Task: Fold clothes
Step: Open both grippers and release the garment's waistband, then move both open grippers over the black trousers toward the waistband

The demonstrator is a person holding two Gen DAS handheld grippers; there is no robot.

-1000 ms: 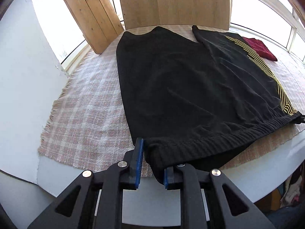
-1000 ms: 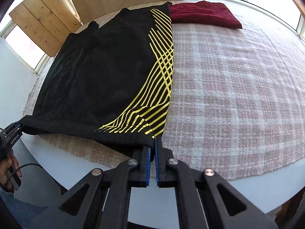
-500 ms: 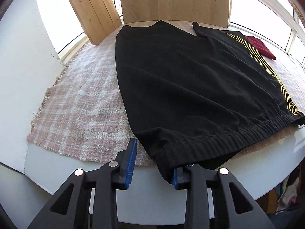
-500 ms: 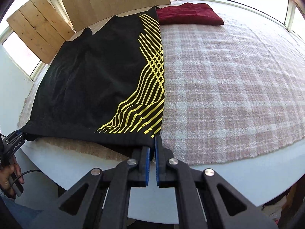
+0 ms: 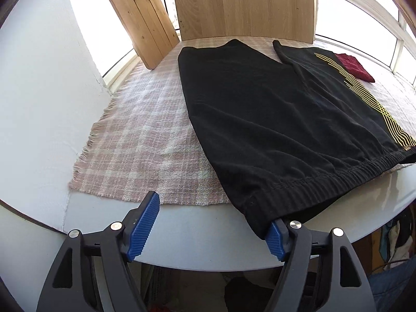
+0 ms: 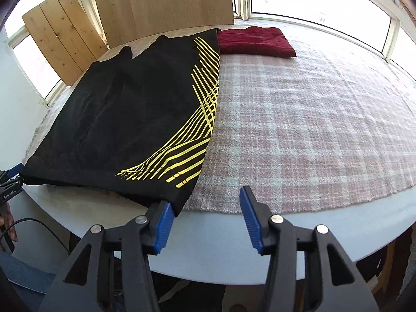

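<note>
Black shorts (image 5: 273, 119) with yellow stripes (image 6: 192, 130) lie flat on a pink plaid cloth (image 5: 145, 145), waistband hanging slightly over the near table edge. In the left wrist view my left gripper (image 5: 209, 234) is open at the waistband's left corner; the fabric drapes against its right fingertip (image 5: 275, 238). In the right wrist view my right gripper (image 6: 206, 225) is open too, at the striped right corner, which rests on its left fingertip (image 6: 162, 227). The left gripper (image 6: 10, 182) also shows at the far left of the right wrist view.
A folded dark red garment (image 6: 256, 41) lies at the back of the cloth (image 6: 312, 130). Wooden boards (image 5: 244, 5) lean against the windows behind. The white round table (image 5: 197, 234) has a bare rim in front. A white wall (image 5: 41, 104) stands left.
Both grippers have opened wide and let go of the waistband corners. The shorts now lie flat on the cloth instead of being pulled taut.
</note>
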